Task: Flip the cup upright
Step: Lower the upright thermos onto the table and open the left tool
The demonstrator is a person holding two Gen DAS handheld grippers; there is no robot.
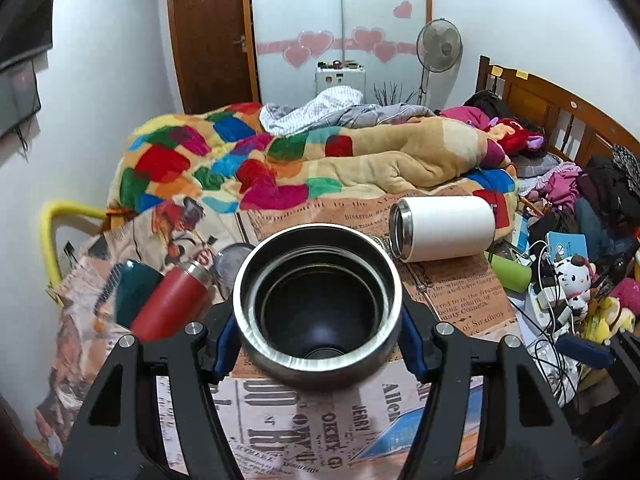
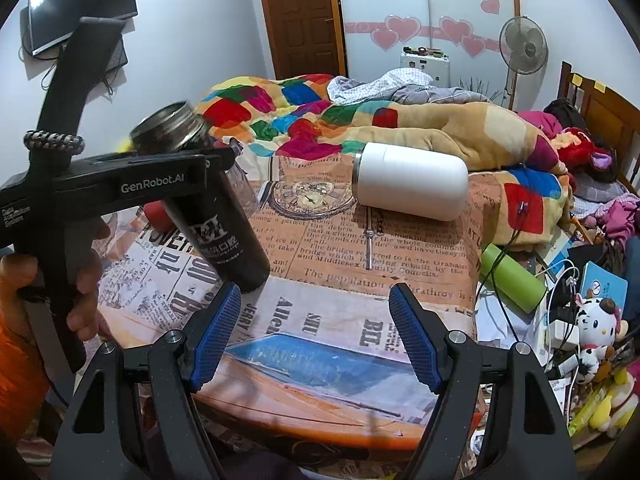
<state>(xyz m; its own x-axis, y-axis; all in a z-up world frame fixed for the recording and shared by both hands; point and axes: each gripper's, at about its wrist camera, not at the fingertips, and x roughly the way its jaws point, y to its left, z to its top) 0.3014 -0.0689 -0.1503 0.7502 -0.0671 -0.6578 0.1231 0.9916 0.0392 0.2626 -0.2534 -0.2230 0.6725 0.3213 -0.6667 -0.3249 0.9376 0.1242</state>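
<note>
My left gripper [image 1: 318, 344] is shut on a black steel cup [image 1: 318, 304]; its open mouth faces the left wrist camera. In the right wrist view the left gripper [image 2: 216, 160] holds this black cup [image 2: 224, 232] near its neck, tilted, mouth up-left, its base touching or just above the newspaper-print table [image 2: 340, 272]. My right gripper [image 2: 316, 332] is open and empty, low over the table's front. A white cup [image 1: 444, 228] lies on its side at the table's far side, mouth to the left; it also shows in the right wrist view [image 2: 412, 190].
A red cup [image 1: 168, 304] and a dark teal one [image 1: 134, 292] lie at the table's left, with a clear glass [image 1: 232, 264] beside them. A green bottle [image 2: 512, 276] lies off the right edge among cables and plush toys [image 2: 596, 332]. A bed with a colourful blanket [image 1: 280, 160] is behind.
</note>
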